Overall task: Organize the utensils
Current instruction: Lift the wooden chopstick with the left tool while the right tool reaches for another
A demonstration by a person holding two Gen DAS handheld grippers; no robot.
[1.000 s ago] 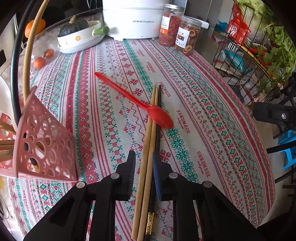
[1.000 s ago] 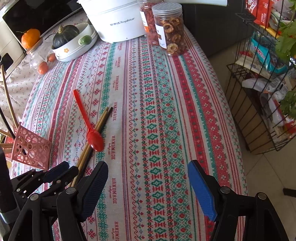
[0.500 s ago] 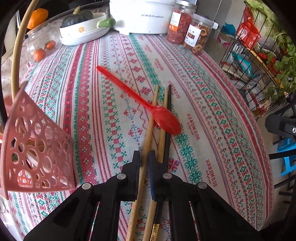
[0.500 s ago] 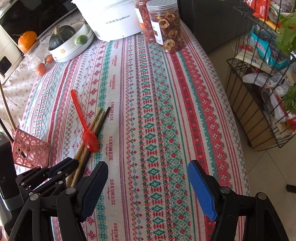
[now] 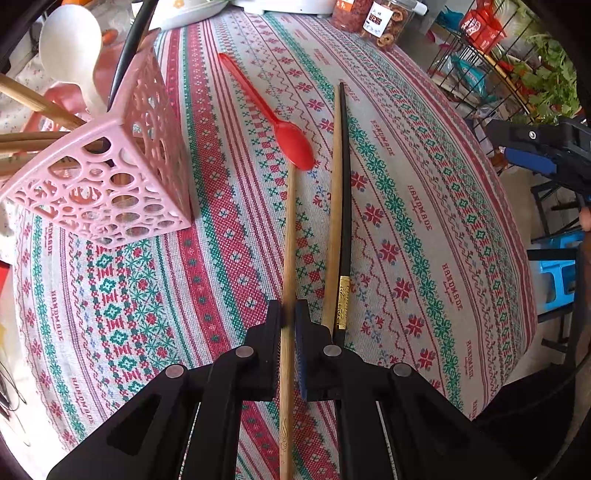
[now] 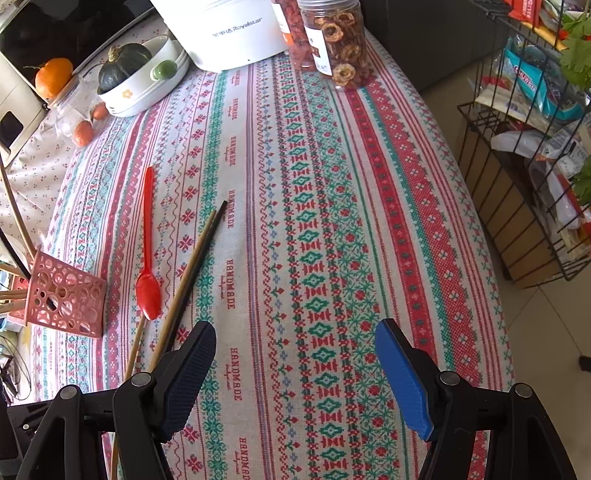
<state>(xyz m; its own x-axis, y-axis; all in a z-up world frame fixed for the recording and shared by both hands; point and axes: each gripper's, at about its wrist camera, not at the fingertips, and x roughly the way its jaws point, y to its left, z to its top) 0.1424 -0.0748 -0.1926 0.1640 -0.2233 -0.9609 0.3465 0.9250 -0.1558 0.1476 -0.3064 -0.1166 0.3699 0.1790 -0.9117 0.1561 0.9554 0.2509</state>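
**Left gripper clamped on one wooden chopstick; right gripper idle, fingers spread**

Surroundings: the striped red-and-green embroidered tablecloth point(image 6: 332, 221) carries a translucent red plastic spoon point(image 5: 275, 122) lying diagonally, bowl end touching the far tip of the held light wooden chopstick point(image 5: 289, 236). Just right of it lie a second wooden chopstick point(image 5: 334, 206) and a black chopstick with a gold band point(image 5: 344, 221), side by side and touching. The pink perforated plastic utensil holder point(image 5: 110, 173) stands left of the spoon, near it but apart.

Left gripper point(image 5: 289, 317): fingers pressed together on the held chopstick, which runs lengthwise between them. Right gripper point(image 6: 295, 369): fingers wide apart, nothing between them, over bare cloth to the right of the utensils.

View differences: only the right wrist view shows the far end of the table in full: white Royalstar appliance point(image 6: 229, 29), clear jar of dried fruit rings point(image 6: 340, 40), white dish holding a dark green squash point(image 6: 122, 70). Only the left wrist view looks into the holder.

Containers: the holder has wooden sticks point(image 5: 33, 107) and a white plastic spoon point(image 5: 72, 48) protruding from it. The black wire rack point(image 6: 524, 206) beside the table holds packets and greens.
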